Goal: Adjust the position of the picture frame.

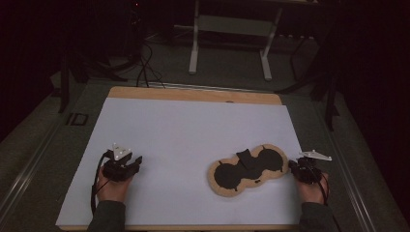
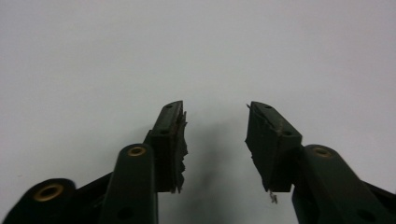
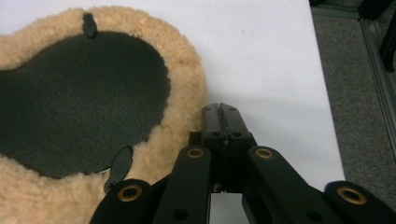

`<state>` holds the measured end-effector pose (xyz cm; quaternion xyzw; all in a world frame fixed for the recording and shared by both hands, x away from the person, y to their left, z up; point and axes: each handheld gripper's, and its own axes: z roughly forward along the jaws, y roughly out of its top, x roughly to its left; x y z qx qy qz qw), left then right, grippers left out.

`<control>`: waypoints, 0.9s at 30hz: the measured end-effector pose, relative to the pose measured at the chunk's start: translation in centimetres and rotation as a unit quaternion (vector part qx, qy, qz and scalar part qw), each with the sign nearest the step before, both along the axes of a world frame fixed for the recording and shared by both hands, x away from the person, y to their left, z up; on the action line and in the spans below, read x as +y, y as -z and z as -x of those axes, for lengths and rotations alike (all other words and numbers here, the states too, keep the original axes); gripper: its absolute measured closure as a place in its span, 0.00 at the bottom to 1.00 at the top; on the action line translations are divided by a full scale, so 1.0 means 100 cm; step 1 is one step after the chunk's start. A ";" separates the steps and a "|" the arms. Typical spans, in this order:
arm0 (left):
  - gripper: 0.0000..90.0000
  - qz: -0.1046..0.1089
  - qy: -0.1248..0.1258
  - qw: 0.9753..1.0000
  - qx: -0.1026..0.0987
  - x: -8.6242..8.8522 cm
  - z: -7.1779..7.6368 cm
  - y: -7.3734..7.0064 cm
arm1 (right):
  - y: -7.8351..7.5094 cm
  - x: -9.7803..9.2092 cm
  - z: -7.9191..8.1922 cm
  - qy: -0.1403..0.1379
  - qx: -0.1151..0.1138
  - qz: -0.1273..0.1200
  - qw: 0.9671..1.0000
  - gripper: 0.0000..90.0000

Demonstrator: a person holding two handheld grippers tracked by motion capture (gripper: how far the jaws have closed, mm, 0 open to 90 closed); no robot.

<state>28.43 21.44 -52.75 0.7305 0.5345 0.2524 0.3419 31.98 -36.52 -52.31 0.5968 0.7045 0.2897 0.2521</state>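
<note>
A dim room surrounds a table (image 1: 145,94) covered by a white sheet (image 1: 183,130), with a pale metal stand (image 1: 232,29) on the floor beyond its far edge.

The right gripper (image 1: 296,166) sits at the near right of the sheet, held by the person's right hand (image 1: 312,186). In the right gripper view its jaws are pressed together with nothing between them, the tips (image 3: 221,112) just beside the fleecy rim of the sheepskin pad (image 3: 84,102); whether they touch the wool is hard to tell.

That pad (image 1: 247,169) lies flat on the near right part of the sheet, a tan, peanut-shaped piece with a dark inner face turned up and a small dark flap (image 1: 245,157) near its waist.

The left gripper (image 1: 138,162) rests at the near left, well apart from the pad, in the left hand (image 1: 112,186). Its jaws stand spread over bare white sheet in the left gripper view, their worn pads (image 2: 180,140) holding nothing.
</note>
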 end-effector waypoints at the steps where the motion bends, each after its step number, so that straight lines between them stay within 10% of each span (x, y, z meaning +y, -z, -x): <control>1: 0.66 0.001 0.008 1.000 0.001 -0.002 0.001 -0.001 | 0.002 0.000 0.000 0.002 0.002 -0.003 1.000 1.00; 14: 0.69 0.012 0.053 0.999 -0.001 -0.018 0.009 -0.005 | 0.008 -0.003 0.001 0.003 0.008 -0.030 1.000 1.00; 27: 0.75 0.008 0.151 0.988 0.020 -0.077 0.010 0.000 | 0.009 0.015 0.002 -0.018 0.010 -0.053 0.998 1.00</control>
